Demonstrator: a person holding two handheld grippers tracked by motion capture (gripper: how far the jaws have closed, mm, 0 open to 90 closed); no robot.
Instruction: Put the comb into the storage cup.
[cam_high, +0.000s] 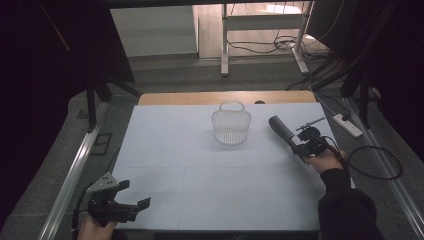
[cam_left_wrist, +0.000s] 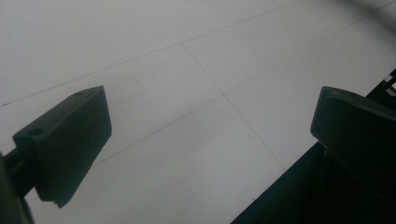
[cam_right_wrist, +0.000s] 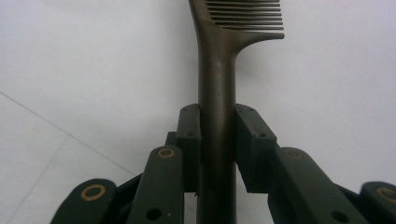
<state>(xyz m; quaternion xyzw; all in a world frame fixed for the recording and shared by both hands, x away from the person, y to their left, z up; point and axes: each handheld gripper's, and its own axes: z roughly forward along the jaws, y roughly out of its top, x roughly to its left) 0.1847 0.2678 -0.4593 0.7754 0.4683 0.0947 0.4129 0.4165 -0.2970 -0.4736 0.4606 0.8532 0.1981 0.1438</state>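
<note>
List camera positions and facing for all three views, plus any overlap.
High view: above the person's side, looking forward and down on the table and basket; both hands and grippers show.
Left gripper view: rides the left gripper, facing the tabletop; jaws wide apart.
Right gripper view: rides the right gripper, looking along the clamped comb.
Shared: the comb, high and right gripper views.

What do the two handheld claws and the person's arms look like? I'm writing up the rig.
Both are black, two-jawed tools. The left claw has blocky flat pads and a grey three-cornered plate on top. The right claw has linkage arms with brass-coloured pivot rings; a black cable loops from it. The right arm wears a black sleeve.
</note>
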